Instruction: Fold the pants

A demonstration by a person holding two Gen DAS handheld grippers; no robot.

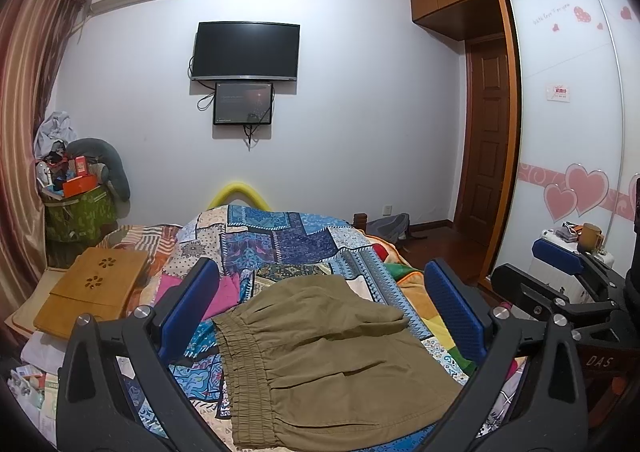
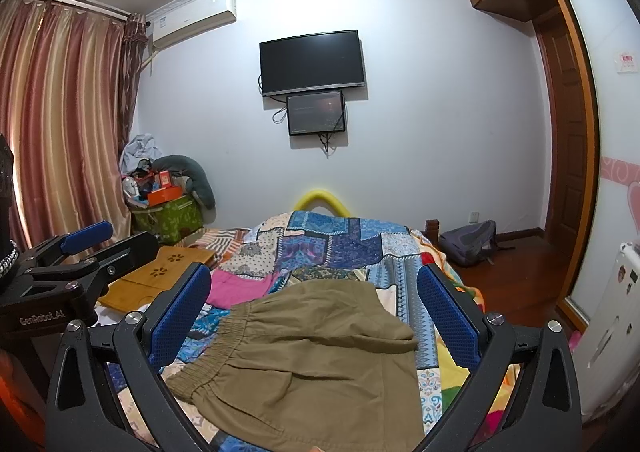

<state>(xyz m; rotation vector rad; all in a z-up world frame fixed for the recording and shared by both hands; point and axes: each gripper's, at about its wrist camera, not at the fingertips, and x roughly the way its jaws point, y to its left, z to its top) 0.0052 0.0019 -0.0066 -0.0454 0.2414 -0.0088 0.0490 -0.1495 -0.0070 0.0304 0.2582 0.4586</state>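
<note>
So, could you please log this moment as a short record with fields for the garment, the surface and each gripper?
garment: khaki pants, folded into a compact bundle, elastic waistband toward the left
surface: patchwork bedspread on the bed, pants lying on it
left gripper: open, above the pants, holding nothing
right gripper: open, above the pants, holding nothing
nearby: wooden lap tray on the bed left of the pants
background: wall television, switched off

Pants [image 1: 320,348] on quilt [image 1: 280,240] (bed centre); tray [image 1: 92,284] left of pants; TV [image 1: 246,51] on wall behind.
</note>
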